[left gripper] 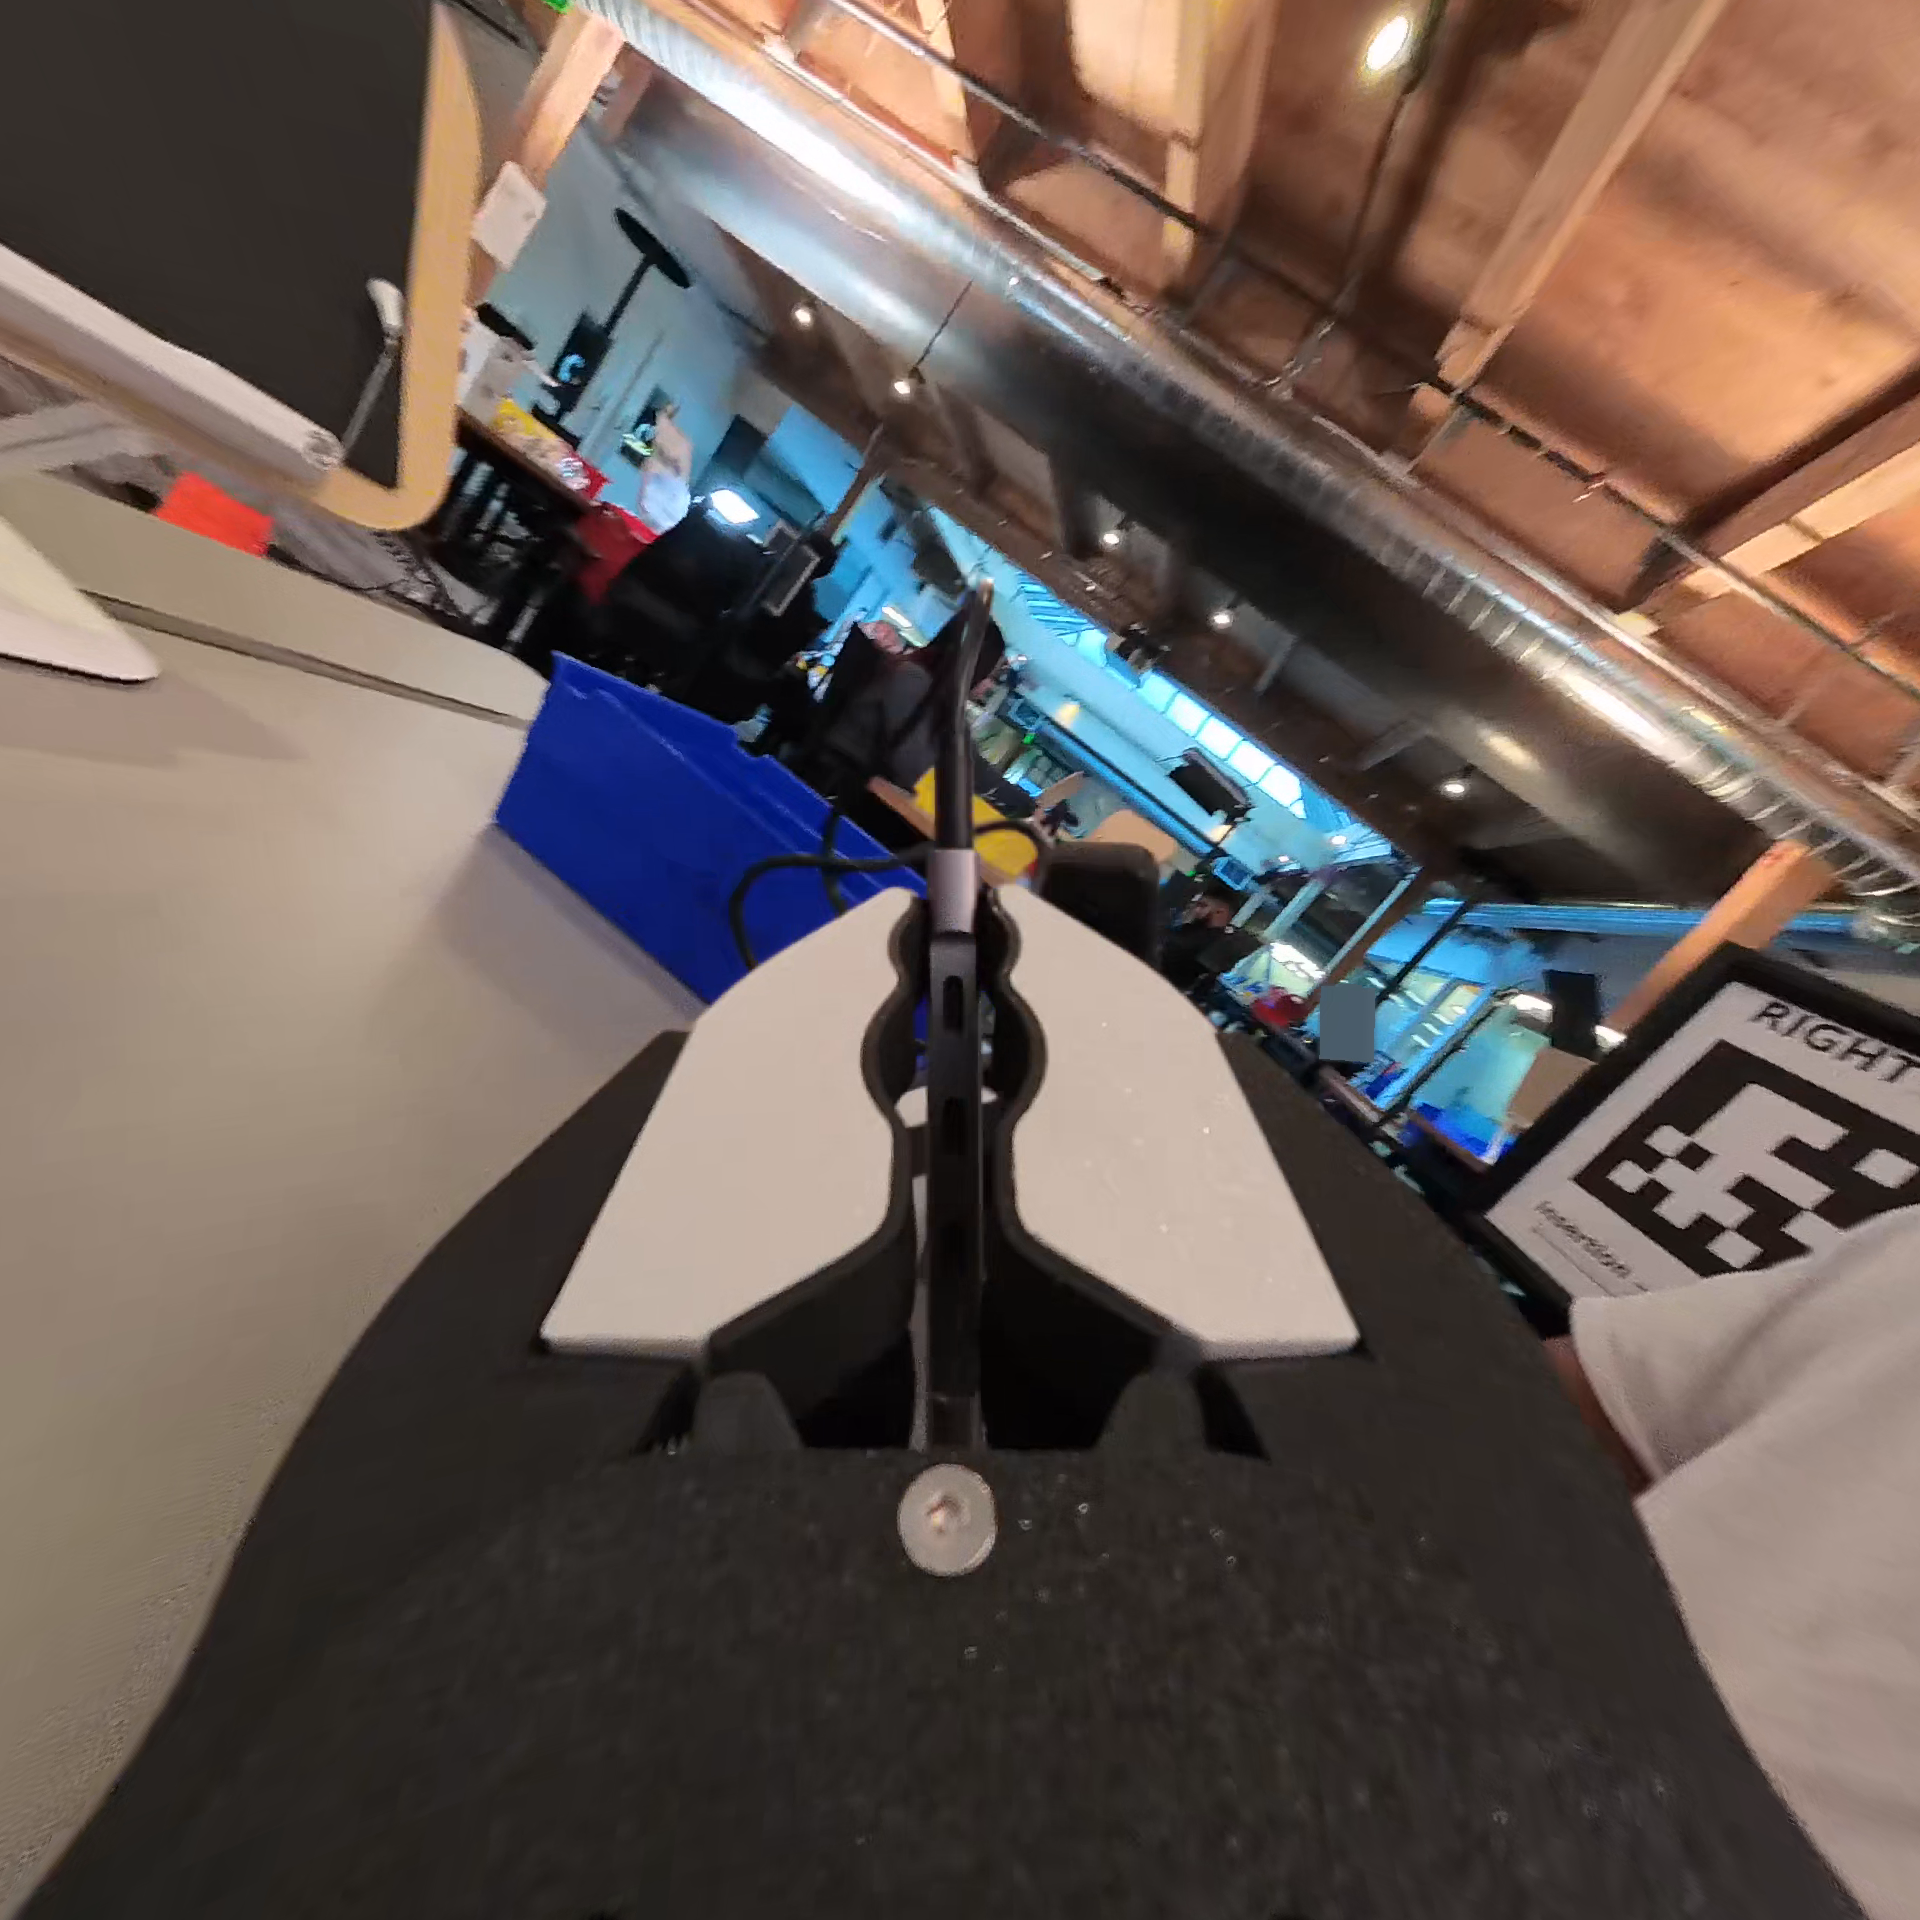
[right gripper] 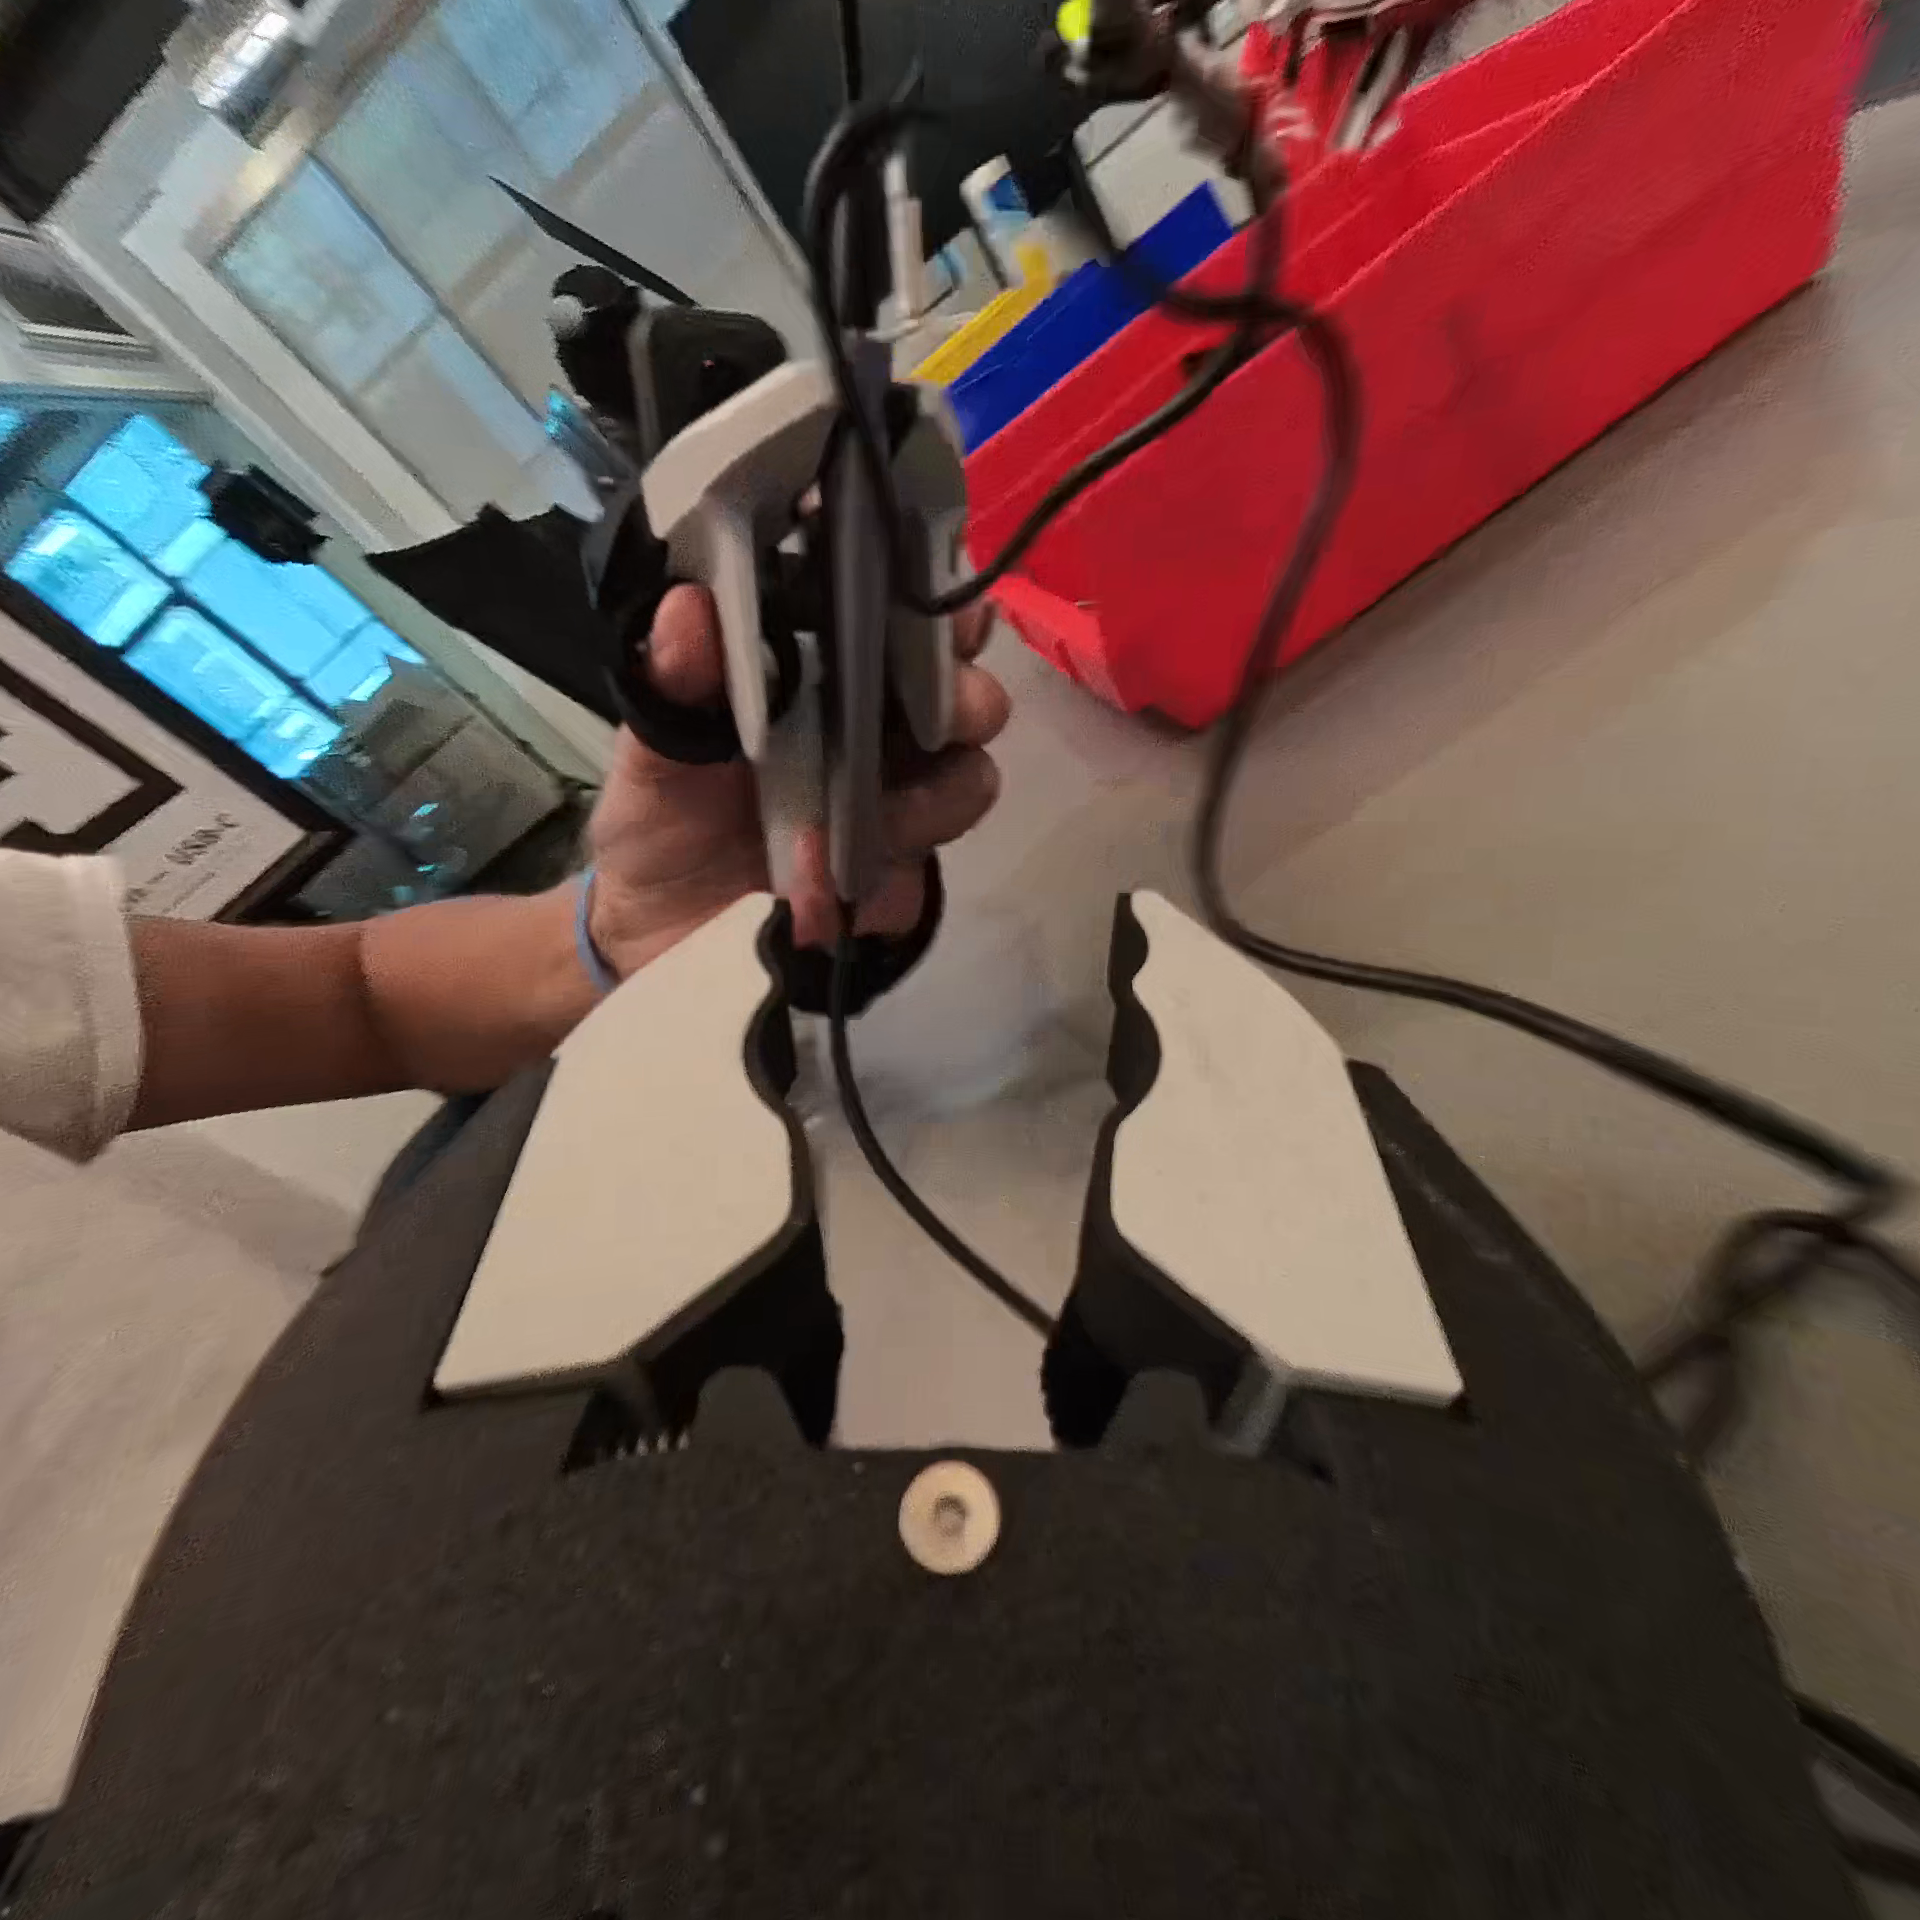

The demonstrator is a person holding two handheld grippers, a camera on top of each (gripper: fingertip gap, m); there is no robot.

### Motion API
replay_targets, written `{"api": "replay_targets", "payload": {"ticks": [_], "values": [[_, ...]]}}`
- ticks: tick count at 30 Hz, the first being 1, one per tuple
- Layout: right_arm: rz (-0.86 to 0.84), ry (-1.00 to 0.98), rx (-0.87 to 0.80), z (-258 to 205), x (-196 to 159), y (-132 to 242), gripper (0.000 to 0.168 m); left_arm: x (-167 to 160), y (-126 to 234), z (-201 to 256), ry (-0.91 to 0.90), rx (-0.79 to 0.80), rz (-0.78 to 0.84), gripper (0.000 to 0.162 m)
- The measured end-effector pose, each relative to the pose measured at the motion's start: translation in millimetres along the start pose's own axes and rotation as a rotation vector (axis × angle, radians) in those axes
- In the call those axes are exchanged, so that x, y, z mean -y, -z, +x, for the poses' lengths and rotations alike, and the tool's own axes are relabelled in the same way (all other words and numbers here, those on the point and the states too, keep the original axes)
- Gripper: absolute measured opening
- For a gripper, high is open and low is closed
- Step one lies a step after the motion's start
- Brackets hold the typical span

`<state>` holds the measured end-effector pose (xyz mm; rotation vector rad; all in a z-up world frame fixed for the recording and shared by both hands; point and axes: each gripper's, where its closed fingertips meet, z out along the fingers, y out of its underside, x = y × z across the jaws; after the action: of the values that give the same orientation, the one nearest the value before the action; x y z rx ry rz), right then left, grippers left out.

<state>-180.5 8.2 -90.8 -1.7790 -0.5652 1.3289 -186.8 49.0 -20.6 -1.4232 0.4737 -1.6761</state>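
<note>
My left gripper (left gripper: 954, 920) is shut on a thin dark-grey flat device (left gripper: 951, 1143), seen edge-on and pointing up. A grey plug (left gripper: 951, 873) with a black cable sits in the device's far end. In the right wrist view a hand (right gripper: 675, 831) holds that left gripper (right gripper: 831, 499) upright above the table, with the device (right gripper: 860, 623) between its fingers. My right gripper (right gripper: 951, 914) is open just below and in front of it. A black cable (right gripper: 894, 1164) hangs from the device through the gap between my right gripper's fingers. Another stretch of the cable (right gripper: 1455, 997) loops to the right over the table.
A red bin (right gripper: 1455, 364) stands on the grey table (right gripper: 1558, 779) at the right, with a blue bin (right gripper: 1091, 312) behind it; the blue bin also shows in the left wrist view (left gripper: 644, 790). A black-framed marker board (left gripper: 1714, 1143) stands at the right. A white sleeve (right gripper: 62, 997) is at the left. My right fingertips sit around 8 cm from my left ones.
</note>
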Motion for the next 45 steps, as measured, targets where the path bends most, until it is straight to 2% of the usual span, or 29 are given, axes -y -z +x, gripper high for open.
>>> {"api": "replay_targets", "payload": {"ticks": [4, 6, 7, 8, 12, 16, 19, 22, 26, 30, 33, 36, 39, 42, 45], "values": [[-0.047, 0.023, 0.081, -27, -6, -32, 0.048, -7, -8, 17, 0.042, -0.078, 0.005, 0.009], [-0.054, 0.049, 0.099, -35, -10, -37, 0.033, -11, -9, 20, 0.039, -0.086, -0.005, 0.009], [-0.076, 0.053, 0.12, -39, -14, -37, 0.014, -12, -9, 21, 0.034, -0.088, -0.012, 0.009], [-0.092, 0.045, 0.107, -38, -17, -37, 0.011, -13, -9, 23, 0.028, -0.094, -0.021, 0.009], [-0.14, 0.065, 0.084, -35, -17, -25, 0.01, -11, -6, 31, 0.003, -0.135, -0.04, 0.01], [-0.209, 0.196, -0.023, -22, -13, -5, 0.01, -10, 4, 27, -0.049, -0.126, -0.085, 0.013], [-0.185, 0.335, -0.15, -9, 24, 24, 0.01, -7, 19, 18, -0.116, -0.054, -0.111, 0.023], [-0.125, 0.449, -0.226, -9, 85, 56, 0.009, -5, 36, 11, -0.168, 0.006, -0.122, 0.02], [-0.108, 0.649, -0.334, -18, 174, 98, 0.009, -3, 42, 6, -0.15, 0.03, -0.106, 0.014], [-0.027, 0.707, -0.38, -20, 261, 145, 0.009, -16, 42, 4, -0.139, 0.034, -0.151, 0.013], [-0.034, 0.706, -0.473, 11, 301, 182, 0.009, -22, 39, 7, -0.165, 0.027, -0.18, 0.012], [-0.046, 0.664, -0.565, 50, 320, 221, 0.009, -26, 38, 11, -0.203, 0.02, -0.203, 0.011], [-0.077, 0.602, -0.629, 86, 322, 253, 0.009, -25, 38, 12, -0.21, 0.021, -0.197, 0.01], [-0.168, 0.55, -0.62, 131, 298, 257, 0.009, -26, 38, 8, -0.203, 0.029, -0.204, 0.009], [-0.221, 0.487, -0.55, 170, 267, 243, 0.009, -31, 36, 3, -0.216, 0.058, -0.234, 0.009]]}}
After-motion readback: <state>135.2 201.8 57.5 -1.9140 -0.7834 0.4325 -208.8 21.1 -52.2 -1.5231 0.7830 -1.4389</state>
